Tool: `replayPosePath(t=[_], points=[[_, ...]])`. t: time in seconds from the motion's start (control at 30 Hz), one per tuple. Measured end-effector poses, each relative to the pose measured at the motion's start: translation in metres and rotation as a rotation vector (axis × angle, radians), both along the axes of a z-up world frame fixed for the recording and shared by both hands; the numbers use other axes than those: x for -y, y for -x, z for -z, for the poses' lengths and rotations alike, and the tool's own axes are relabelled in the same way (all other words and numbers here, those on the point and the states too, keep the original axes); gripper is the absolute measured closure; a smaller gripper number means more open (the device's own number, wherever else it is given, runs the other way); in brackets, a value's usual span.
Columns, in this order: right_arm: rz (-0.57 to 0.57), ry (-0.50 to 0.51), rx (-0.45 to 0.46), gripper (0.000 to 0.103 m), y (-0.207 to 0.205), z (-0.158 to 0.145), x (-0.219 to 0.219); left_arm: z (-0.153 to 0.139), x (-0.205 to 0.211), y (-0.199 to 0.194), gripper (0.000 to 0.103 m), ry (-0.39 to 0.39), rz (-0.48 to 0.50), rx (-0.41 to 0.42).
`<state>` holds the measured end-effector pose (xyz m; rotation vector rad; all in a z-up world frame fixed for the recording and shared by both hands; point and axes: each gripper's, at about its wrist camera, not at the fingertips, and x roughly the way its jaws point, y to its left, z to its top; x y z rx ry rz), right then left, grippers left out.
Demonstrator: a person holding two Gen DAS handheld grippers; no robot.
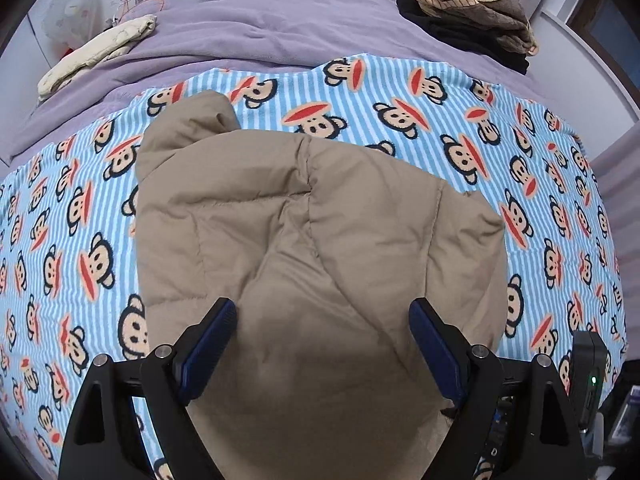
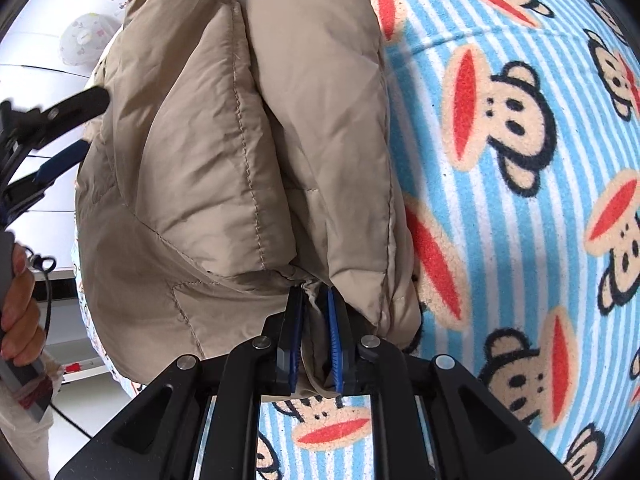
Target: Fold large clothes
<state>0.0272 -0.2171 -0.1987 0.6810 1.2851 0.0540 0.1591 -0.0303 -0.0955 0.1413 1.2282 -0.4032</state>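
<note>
The near edge of the tan puffy jacket (image 1: 320, 248) is running out of the bottom of the left wrist view, so its full outline is not showing there. In the right wrist view its top is being cut off by the frame, and the fabric is bulging so close to the lens that the fold lines are hard to sort out. Which part of the garment is being pinched is not clear.

The jacket is lying on a blue-striped blanket (image 1: 400, 92) printed with monkey faces, spread over a bed with a purple cover (image 1: 248, 40). It is looking bundled and partly folded, with quilted seams, soft creases and one rounded lobe sticking up at the far left.

The left gripper (image 1: 323, 314) is hovering over the near part of the jacket with its fingers spread wide, nothing between them. The right gripper (image 2: 315, 300) is pinching a gathered fold of the jacket's edge between its blue pads (image 2: 333, 320), the fingers nearly together.

At the left edge of the right wrist view, a hand (image 2: 18, 304) is gripping the other tool's handle. Farther up the bed, a cream garment (image 1: 96, 52) and a pile of dark and striped clothes (image 1: 472, 12) are lying.
</note>
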Motion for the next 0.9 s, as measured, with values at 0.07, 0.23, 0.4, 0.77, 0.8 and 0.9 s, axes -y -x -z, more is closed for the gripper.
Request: replayPosePath(t=[0.07, 0.23, 0.4, 0.77, 0.8, 0.9], points=[[0.001, 0.004, -0.006, 0.089, -0.002, -0.001, -0.002, -0.004, -0.011, 0.009, 0.015, 0.002, -0.013, -0.003], [0.0, 0.013, -0.018, 0.089, -0.004, -0.014, -0.014, -0.012, -0.04, 0.038, 0.015, 0.011, -0.035, -0.002], [-0.002, 0.017, -0.011, 0.085, 0.003, -0.033, -0.016, -0.013, -0.065, 0.069, 0.015, 0.003, -0.041, -0.028], [-0.045, 0.064, 0.028, 0.051, 0.028, -0.081, -0.038, -0.022, -0.091, 0.118, 0.0, -0.038, -0.072, -0.021], [-0.045, 0.066, 0.025, 0.05, 0.03, -0.083, -0.04, -0.025, -0.093, 0.12, 0.0, -0.035, -0.084, -0.017], [-0.049, 0.082, 0.027, 0.044, 0.034, -0.092, -0.043, -0.04, -0.1, 0.126, 0.0, -0.056, -0.133, 0.057]])
